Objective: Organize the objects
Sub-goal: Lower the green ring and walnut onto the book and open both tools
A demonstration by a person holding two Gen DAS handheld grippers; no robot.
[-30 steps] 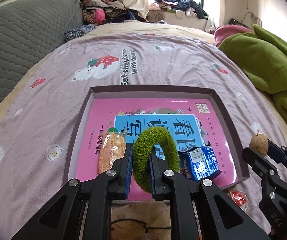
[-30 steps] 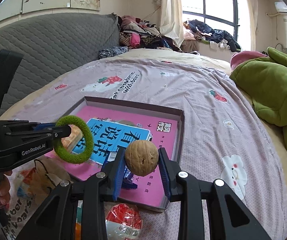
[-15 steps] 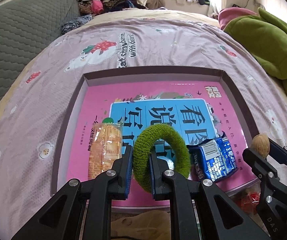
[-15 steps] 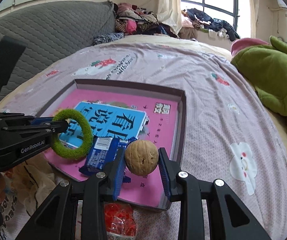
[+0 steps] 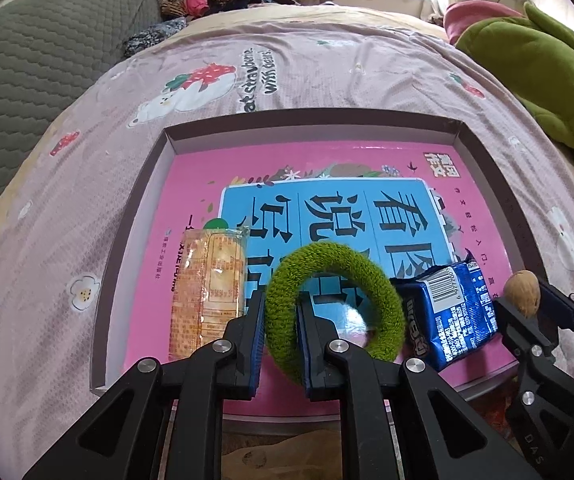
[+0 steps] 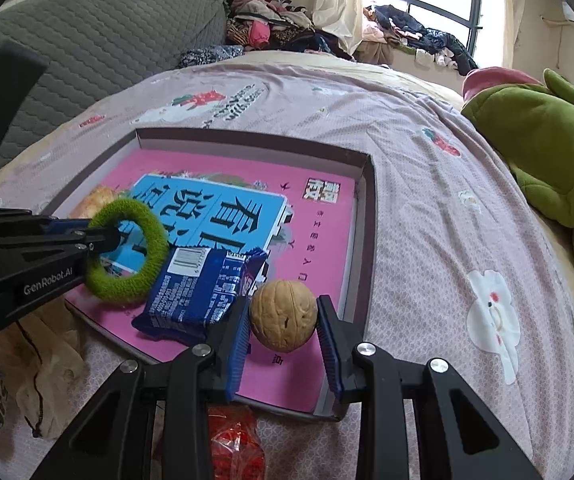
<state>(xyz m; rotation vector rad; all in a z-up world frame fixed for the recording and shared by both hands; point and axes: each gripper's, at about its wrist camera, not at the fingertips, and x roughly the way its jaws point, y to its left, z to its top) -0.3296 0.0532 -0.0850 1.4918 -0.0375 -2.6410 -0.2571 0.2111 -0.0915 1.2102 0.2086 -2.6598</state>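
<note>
Here, a green fuzzy ring [image 5: 333, 308] is pinched by the left gripper [image 5: 281, 340], whose jaws are clamped across one side of it, the ring standing on edge above the near part of the shallow box [image 5: 135, 216]. A walnut [image 6: 283, 315] is clamped between the jaws of the right gripper [image 6: 283, 334], just over the box's near right corner. Both things are held directly above the pink book [image 6: 319, 236], so release is judged to need only lowering. The blue snack packet [image 6: 201, 288] lies between the two grippers.
</note>
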